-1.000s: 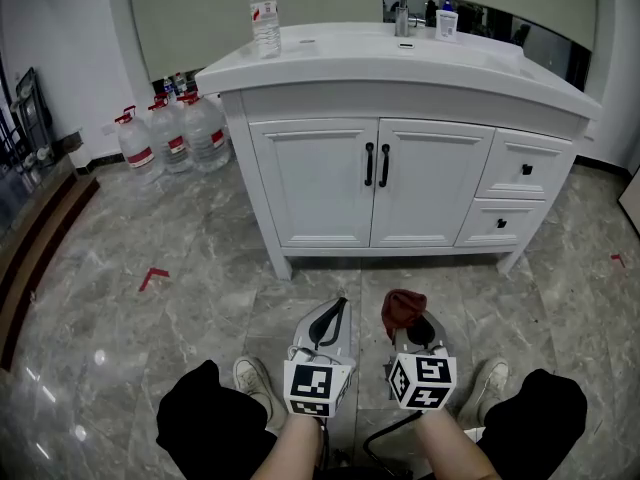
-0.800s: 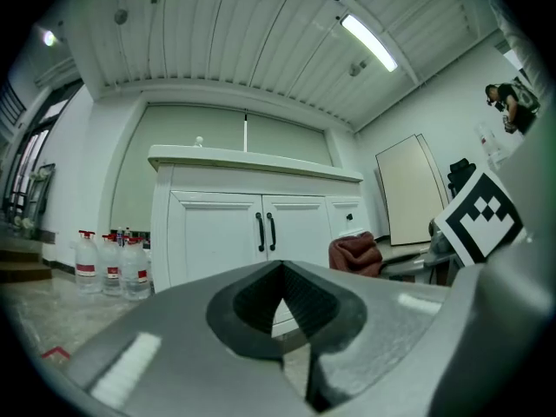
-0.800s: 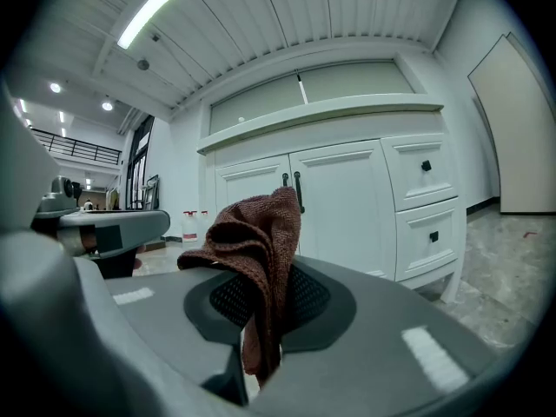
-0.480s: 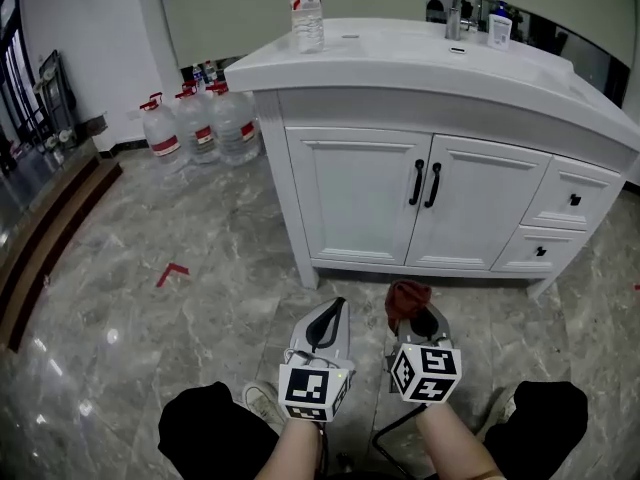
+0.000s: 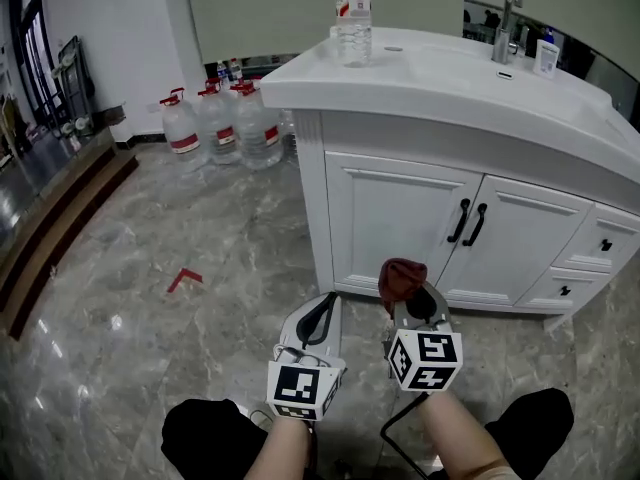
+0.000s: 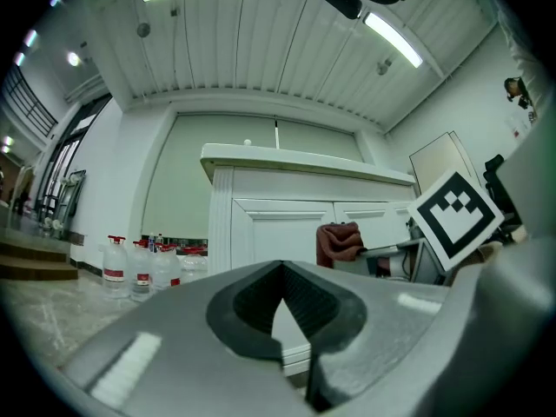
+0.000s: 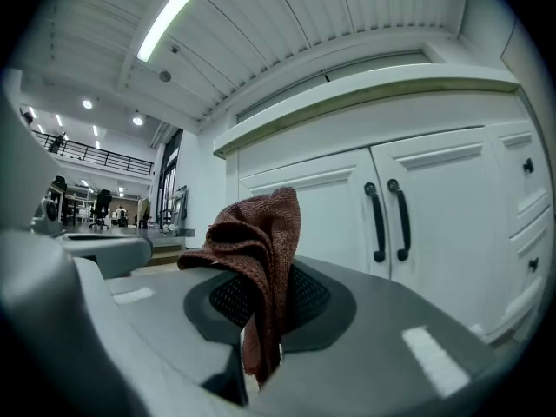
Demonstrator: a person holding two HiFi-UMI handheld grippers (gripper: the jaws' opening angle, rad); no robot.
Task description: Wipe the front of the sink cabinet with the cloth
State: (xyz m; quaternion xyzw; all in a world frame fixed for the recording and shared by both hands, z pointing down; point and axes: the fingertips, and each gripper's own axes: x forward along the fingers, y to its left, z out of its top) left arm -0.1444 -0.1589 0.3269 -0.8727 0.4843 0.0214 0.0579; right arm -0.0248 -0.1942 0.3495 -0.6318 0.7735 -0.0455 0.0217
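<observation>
A clear water bottle [image 5: 352, 18] with a red-and-white label is seen upright on the countertop [image 5: 430, 73], well apart from a chrome faucet [image 5: 507, 10] and the small white container [image 5: 545, 56] just beside it. Several large water jugs [image 5: 215, 123] with red labels are grouped on the grey marble floor [image 5: 120, 368] against the wall. A red angled mark [image 5: 184, 279] is stuck to the floor. A dark wooden step [image 5: 50, 218] is located at the left edge.

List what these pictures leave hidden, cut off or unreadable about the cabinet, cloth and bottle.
1. Head view: the sink cabinet has its right end cut off by the picture's edge.
2. Head view: print on the bottle is too small to read.
3. Right gripper view: the cloth has its lower end hidden inside the right gripper.
</observation>
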